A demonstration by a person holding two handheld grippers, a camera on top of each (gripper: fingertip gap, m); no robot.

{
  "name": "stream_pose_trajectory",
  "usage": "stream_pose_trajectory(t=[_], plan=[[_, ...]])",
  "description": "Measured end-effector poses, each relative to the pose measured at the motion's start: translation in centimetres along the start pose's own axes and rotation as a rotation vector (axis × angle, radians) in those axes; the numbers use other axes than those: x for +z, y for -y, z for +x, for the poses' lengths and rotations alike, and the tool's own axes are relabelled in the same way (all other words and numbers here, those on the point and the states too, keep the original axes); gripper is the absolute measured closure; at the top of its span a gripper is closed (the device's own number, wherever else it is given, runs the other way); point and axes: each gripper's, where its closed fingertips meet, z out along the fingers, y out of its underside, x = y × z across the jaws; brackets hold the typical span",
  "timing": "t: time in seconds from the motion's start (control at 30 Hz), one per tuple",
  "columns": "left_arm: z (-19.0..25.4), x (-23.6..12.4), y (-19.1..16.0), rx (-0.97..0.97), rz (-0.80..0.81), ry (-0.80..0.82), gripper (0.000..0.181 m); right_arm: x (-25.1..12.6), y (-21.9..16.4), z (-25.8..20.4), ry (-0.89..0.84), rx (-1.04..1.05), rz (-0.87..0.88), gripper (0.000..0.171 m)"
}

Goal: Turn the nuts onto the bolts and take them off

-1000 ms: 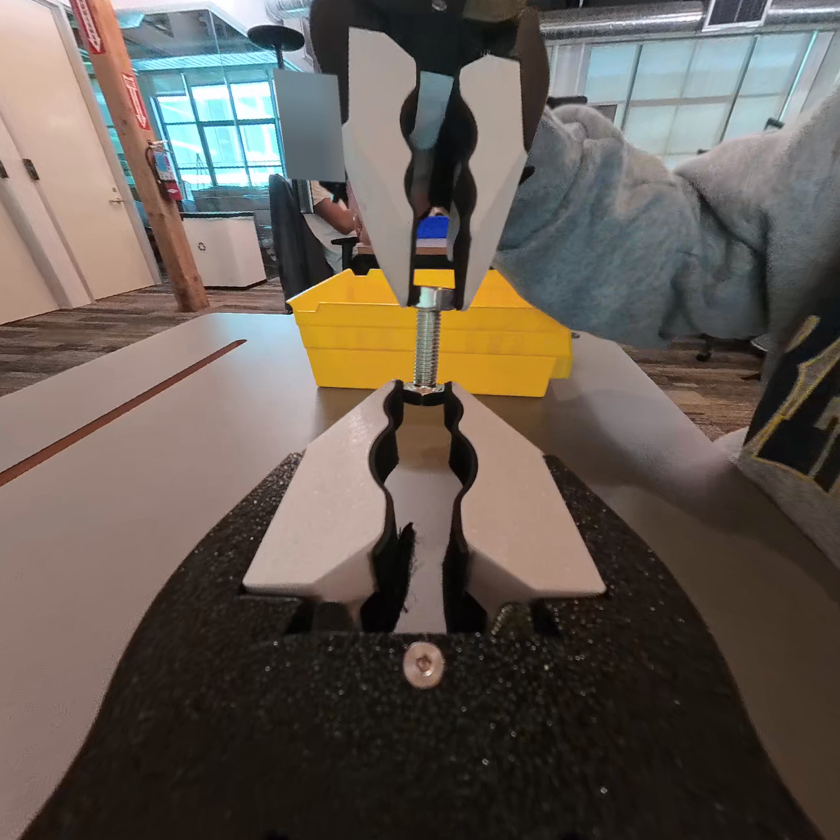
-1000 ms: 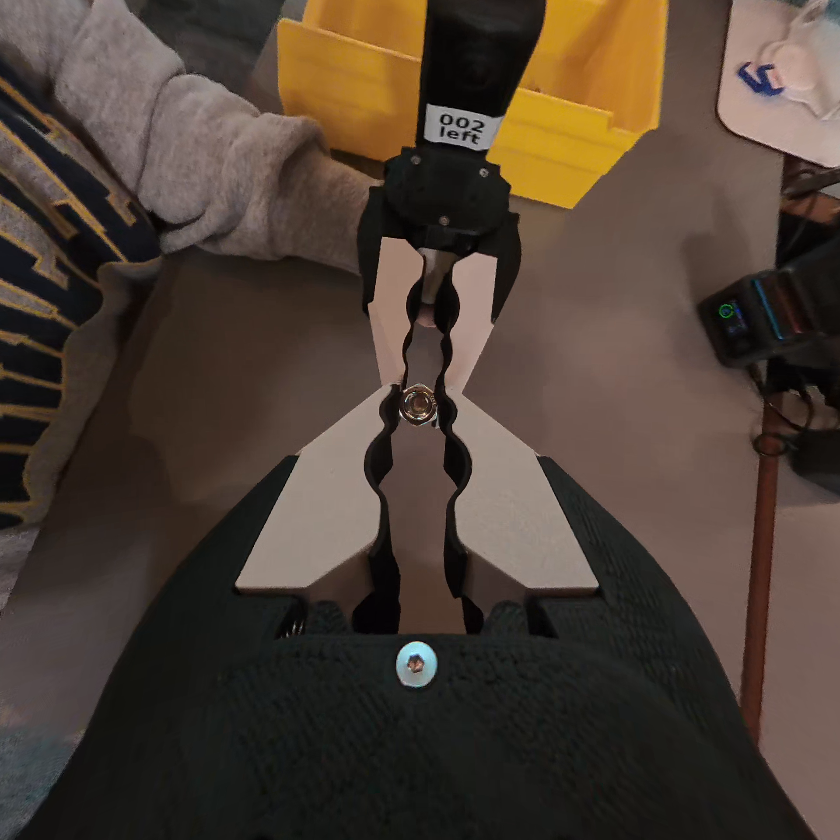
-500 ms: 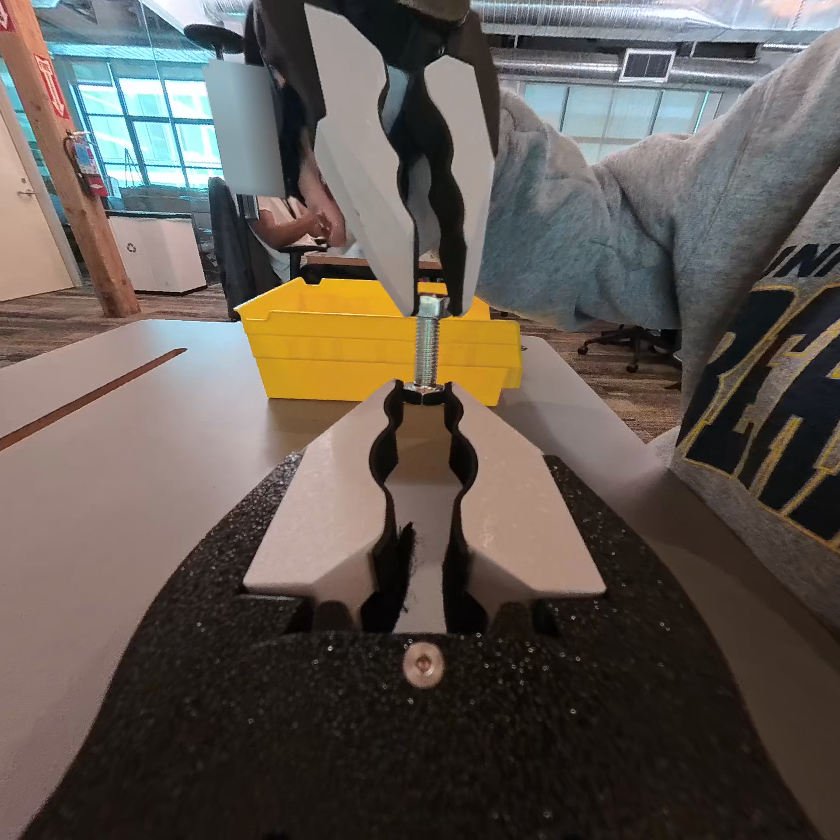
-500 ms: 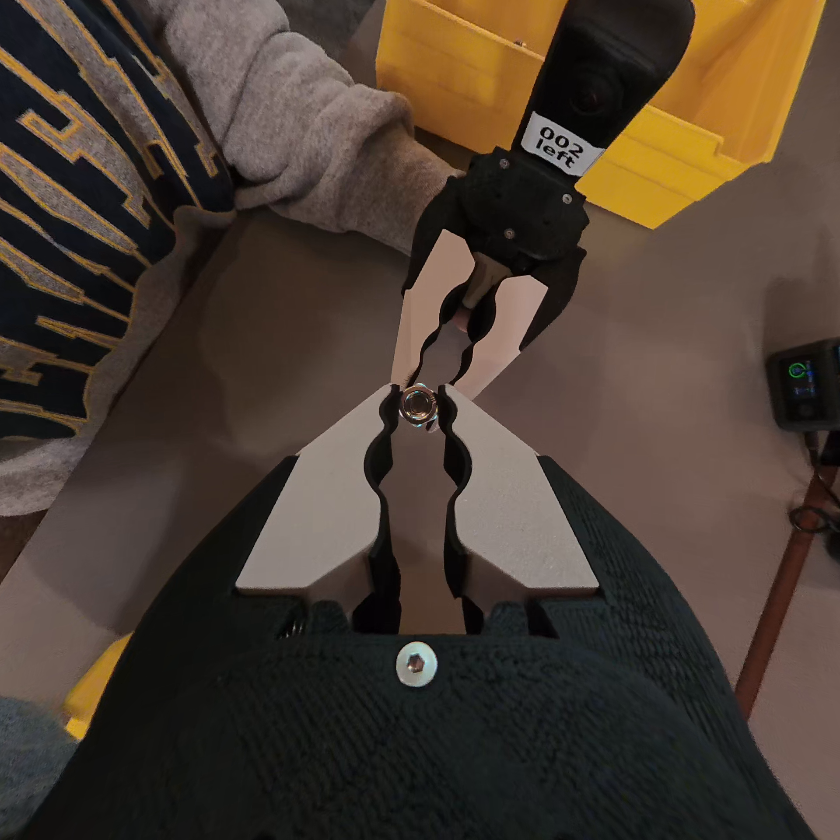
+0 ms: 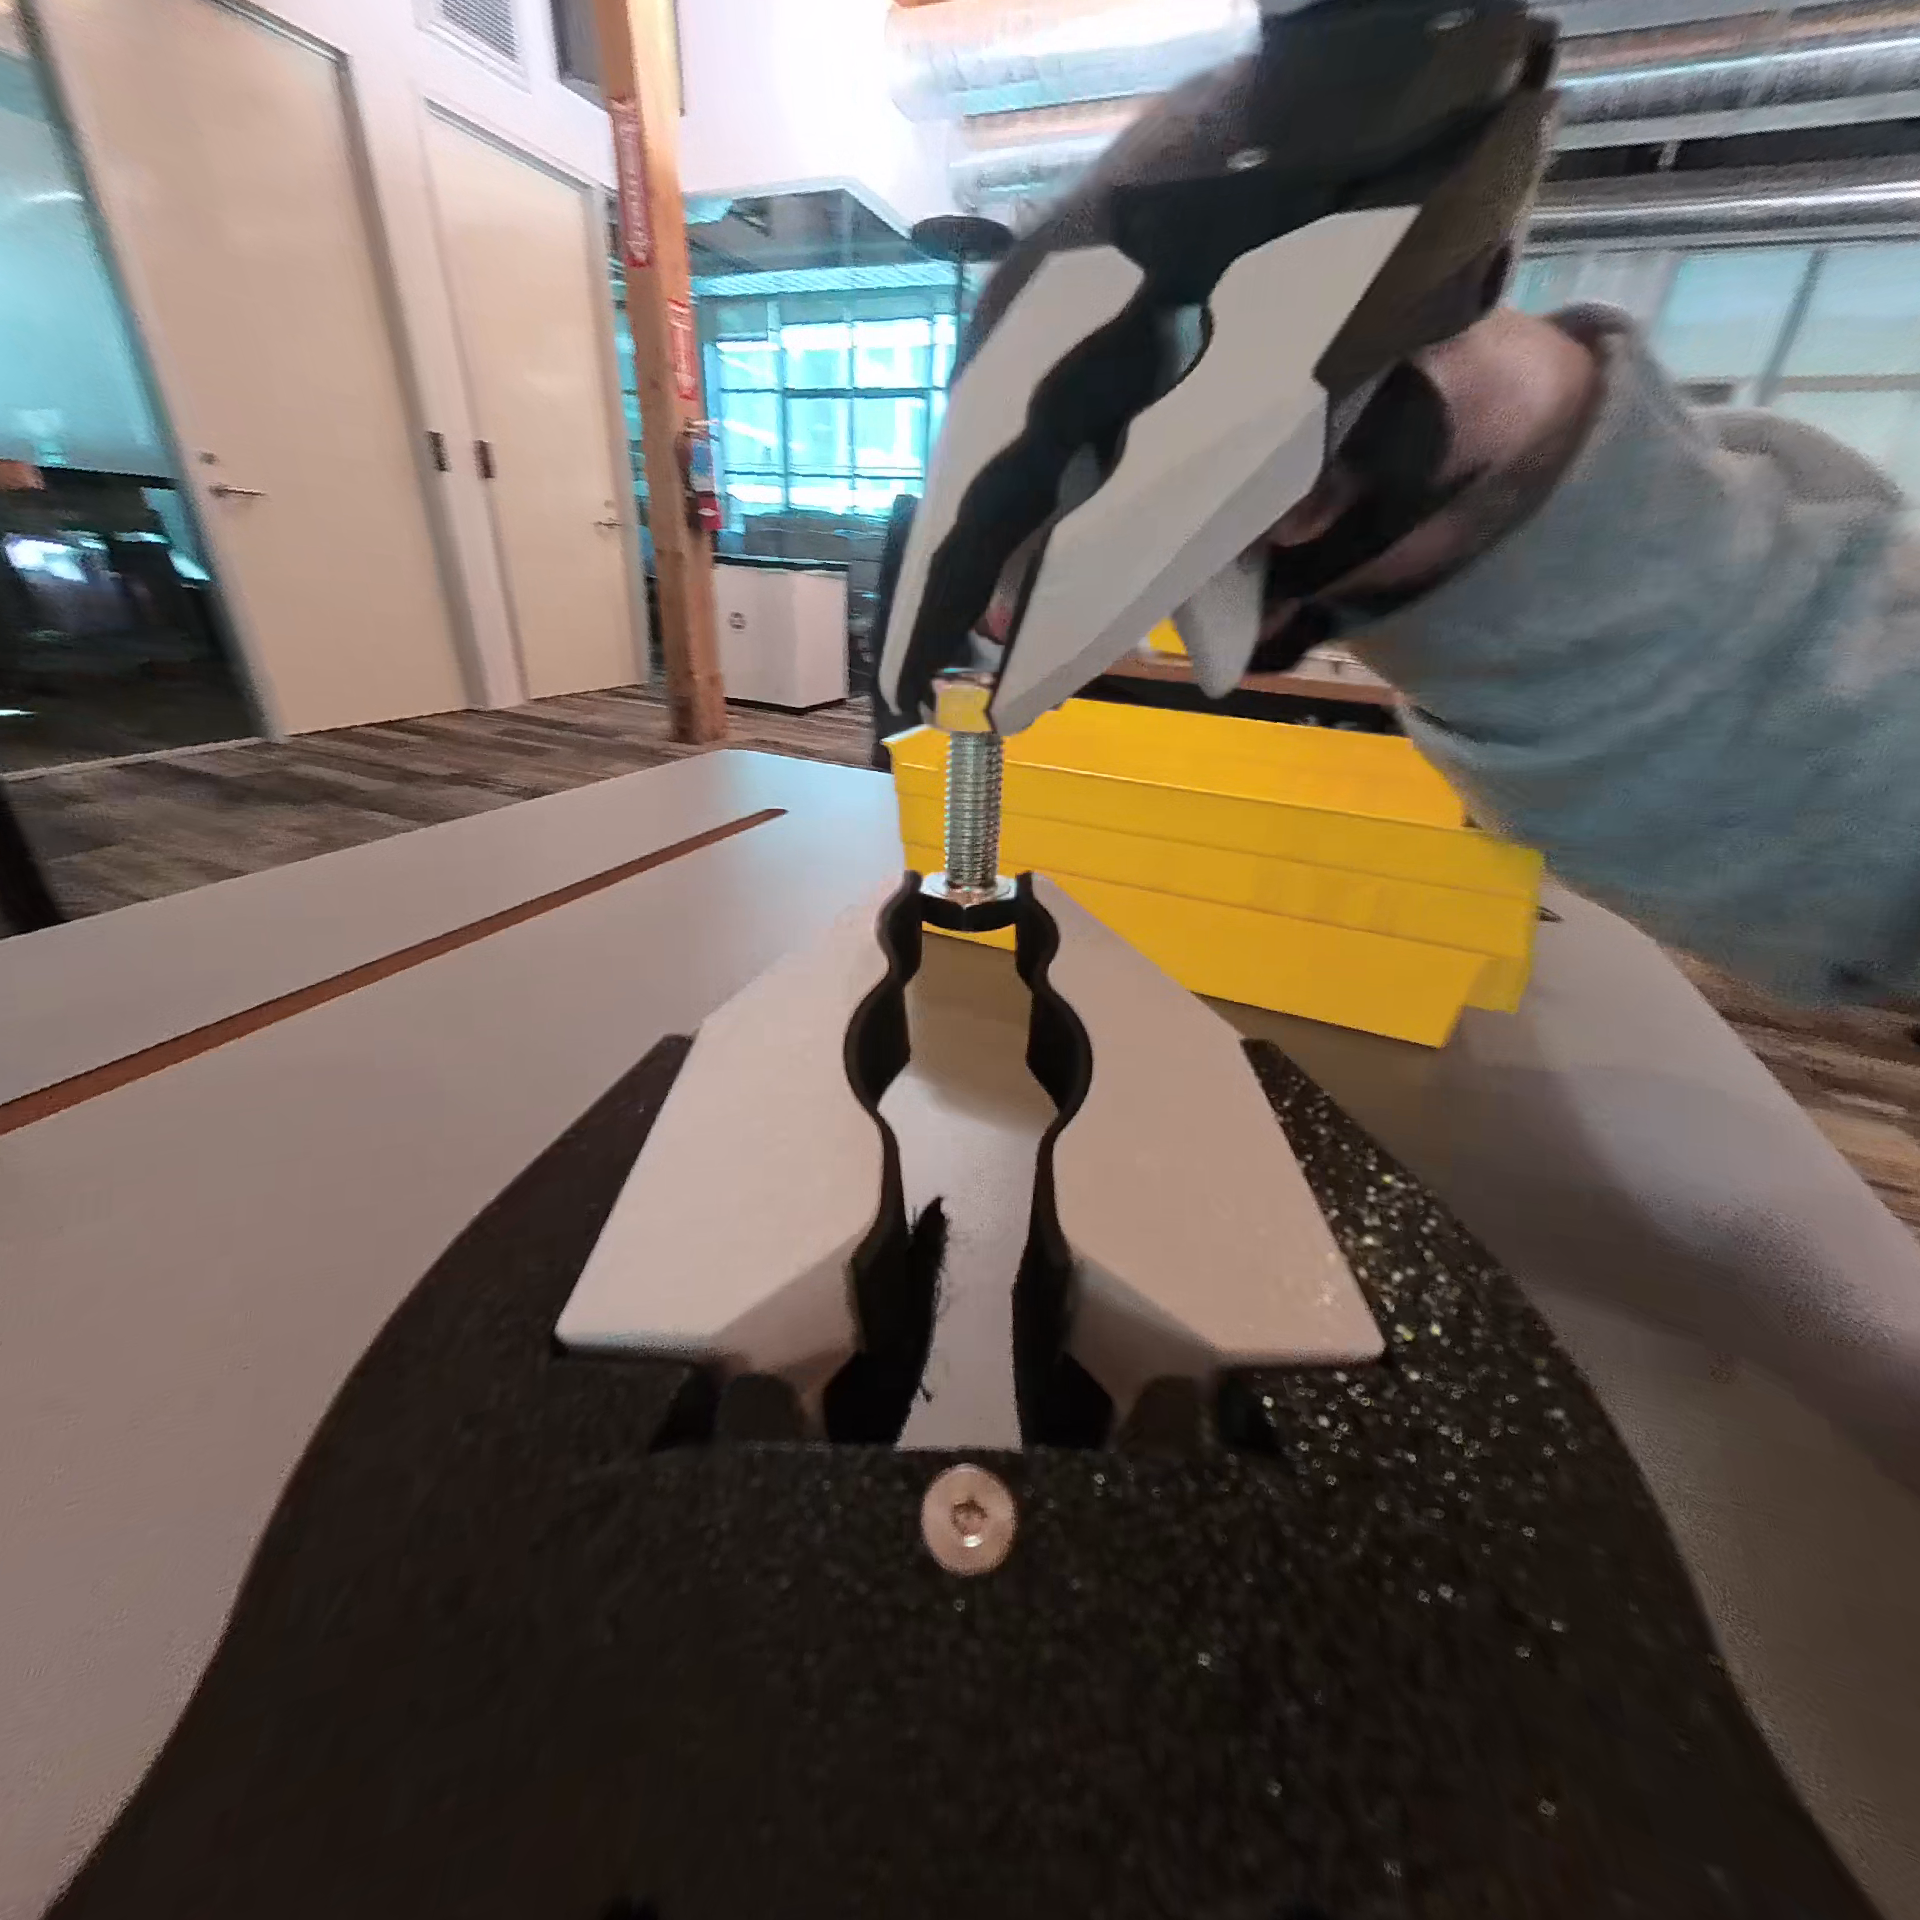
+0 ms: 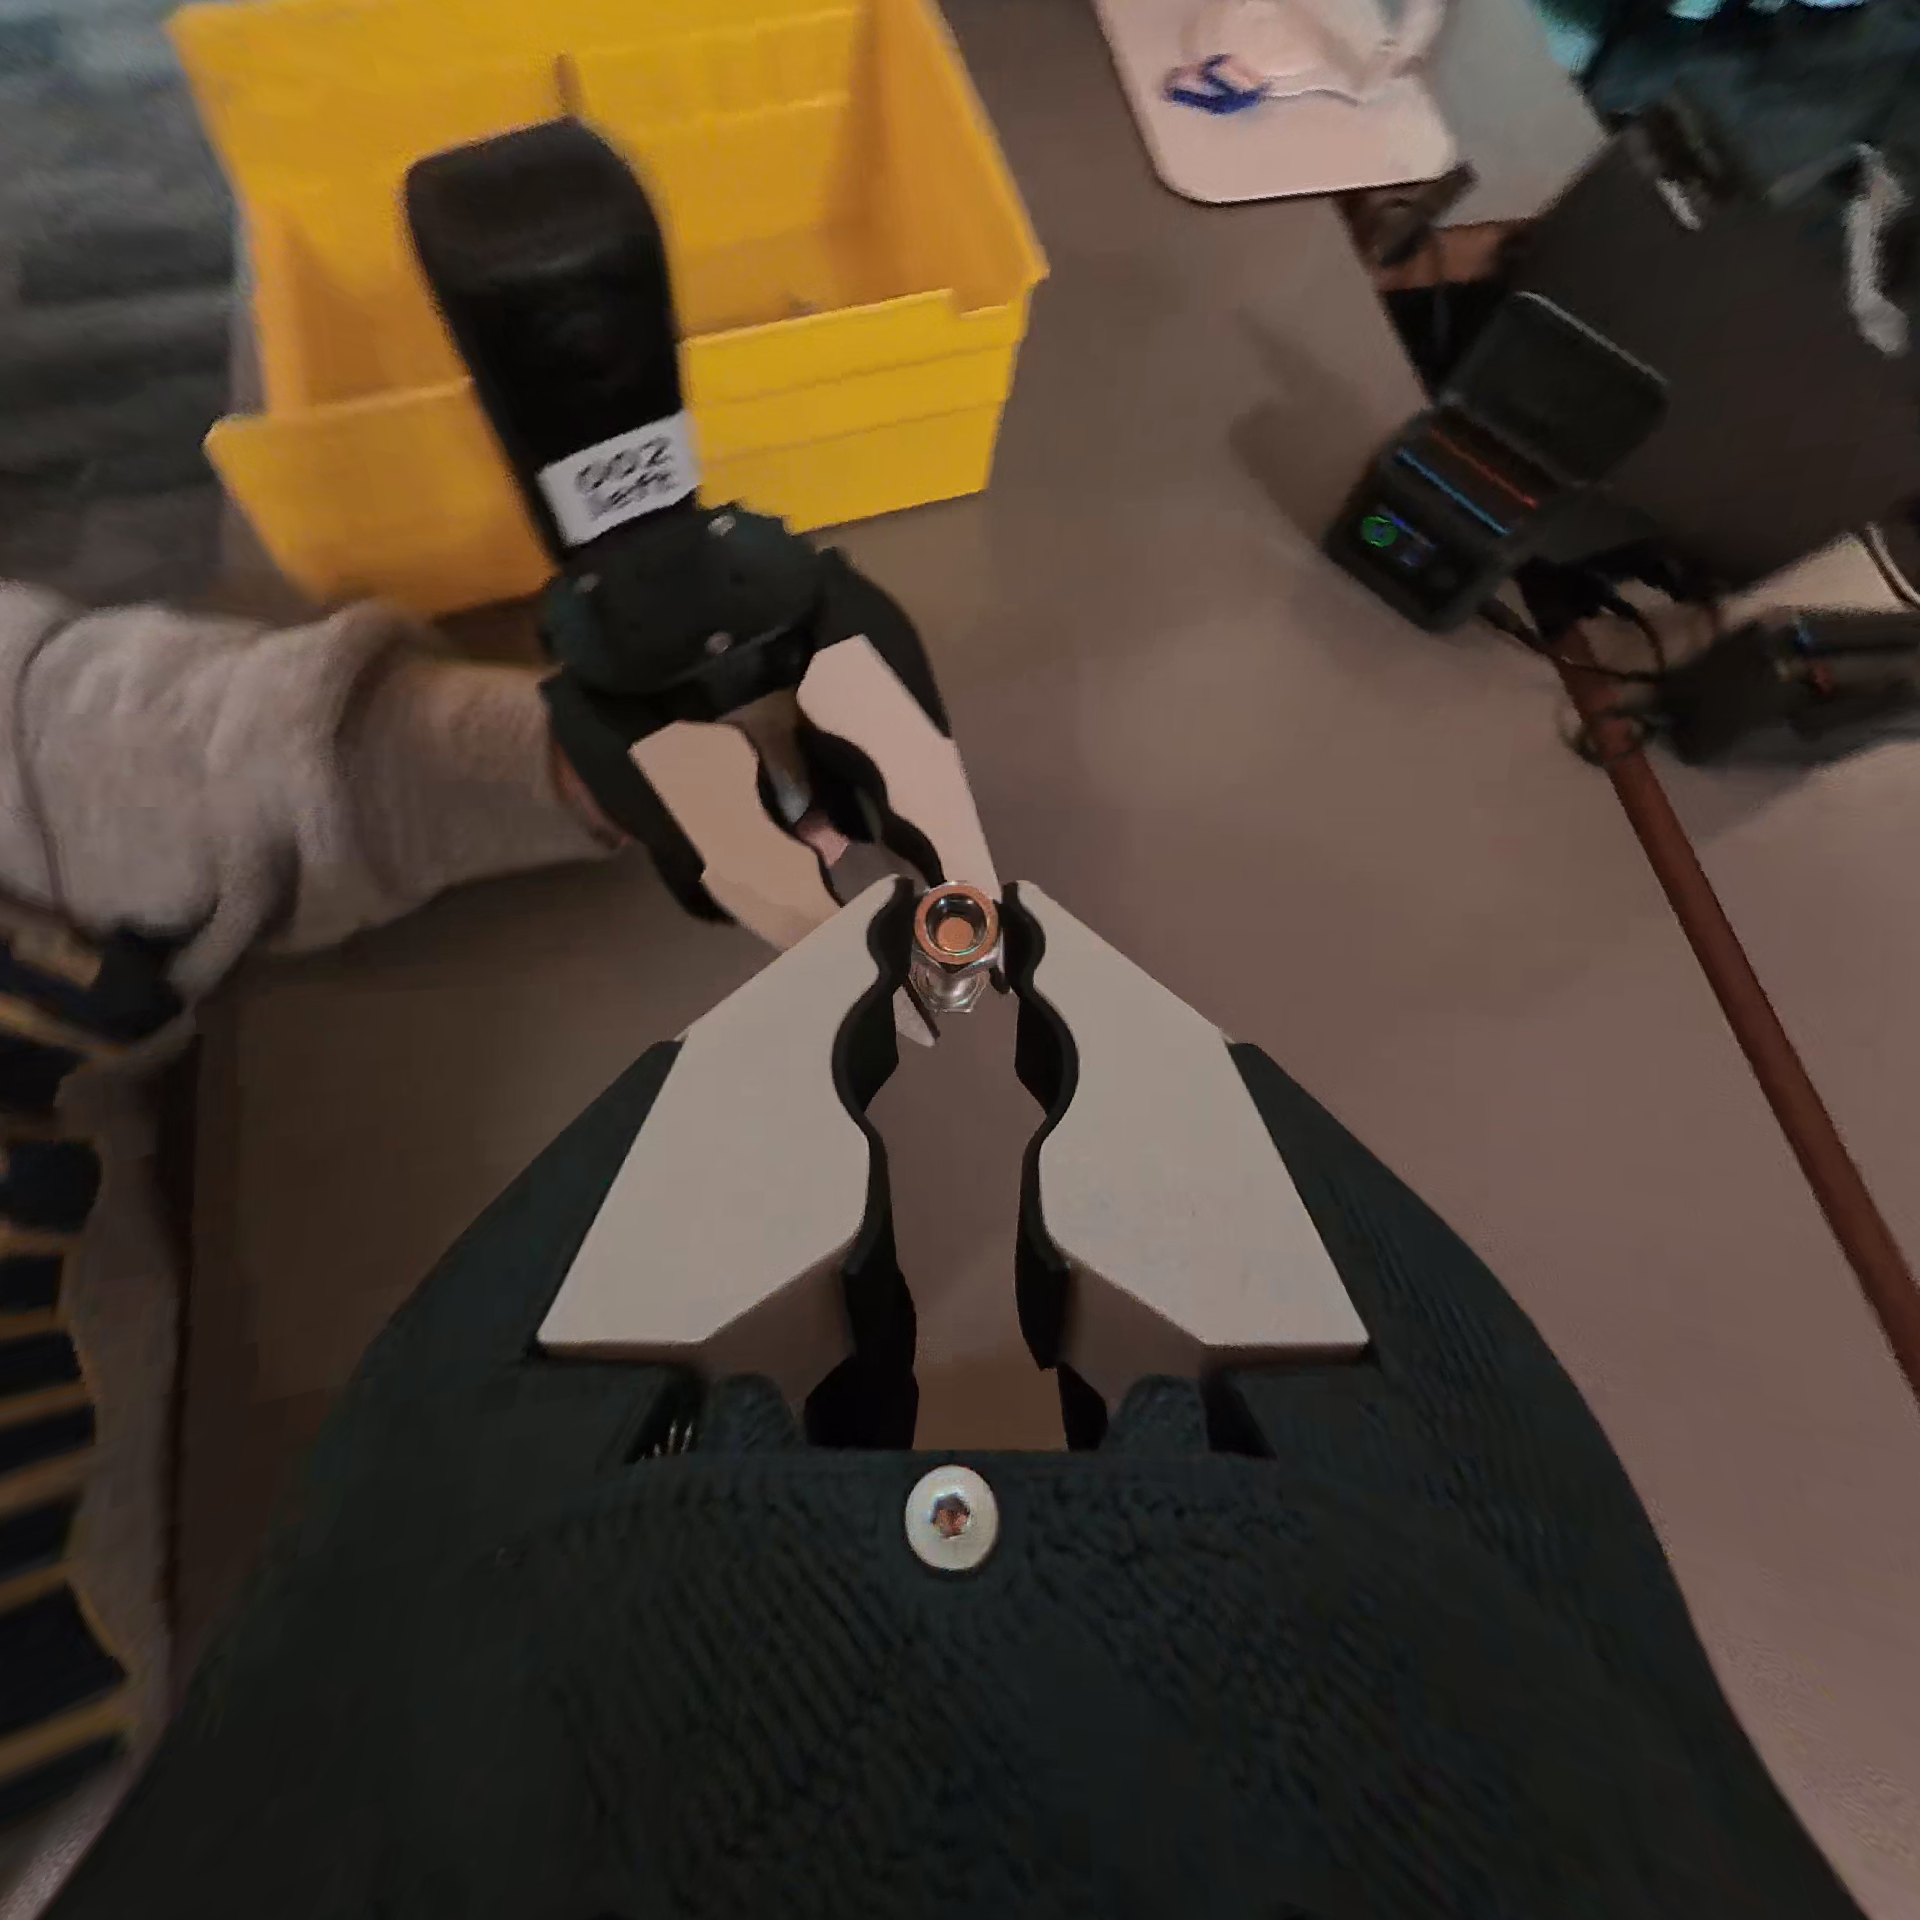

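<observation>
one bolt (image 5: 971,821), one nut (image 5: 971,902), two grippers (image 5: 971,906)

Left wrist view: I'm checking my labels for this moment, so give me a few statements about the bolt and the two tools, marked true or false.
1. The bolt stands upright between the two tools. True.
2. The right tool is open and holds nothing. False: it is shut on the nut at the bolt's top end.
3. A yellow bin sits on the table behind the bolt. True.
4. The left tool grips the bolt by the middle of its thread. False: it grips the bolt's lower end, and the thread between the tools is bare.
</observation>
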Motion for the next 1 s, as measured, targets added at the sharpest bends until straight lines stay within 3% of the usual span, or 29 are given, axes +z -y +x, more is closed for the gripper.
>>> stream_pose_trajectory(t=[0.1,0.2,0.47,0.57,0.67,0.77,1.0], plan=[[-0.8,0.0,-0.1,0.048,-0.016,0.085,0.166,0.2,0.1,0.9,-0.127,0.130,0.035,0.155],[-1.0,0.2,-0.2,0.053,-0.022,0.105,0.166,0.2,0.0,1.1,-0.192,0.127,0.055,0.156],[-1.0,0.4,-0.6,0.044,-0.032,0.093,0.166,0.1,-0.3,1.5,-0.202,0.128,0.088,0.155],[-1.0,0.5,-0.7,0.047,-0.036,0.093,0.166,-0.4,-0.1,1.7,-0.224,0.116,0.119,0.136],[-1.0,0.4,-0.5,0.033,-0.019,0.090,0.166,-1.3,1.2,1.2,-0.222,0.085,0.267,0.121],[-0.6,0.3,0.1,0.004,0.025,0.056,0.166,-1.6,2.1,0.0,-0.204,0.023,0.453,0.080],[1.3,0.4,0.9,-0.063,0.077,-0.090,0.166,0.2,2.2,-3.1,-0.023,0.042,0.622,0.057]])
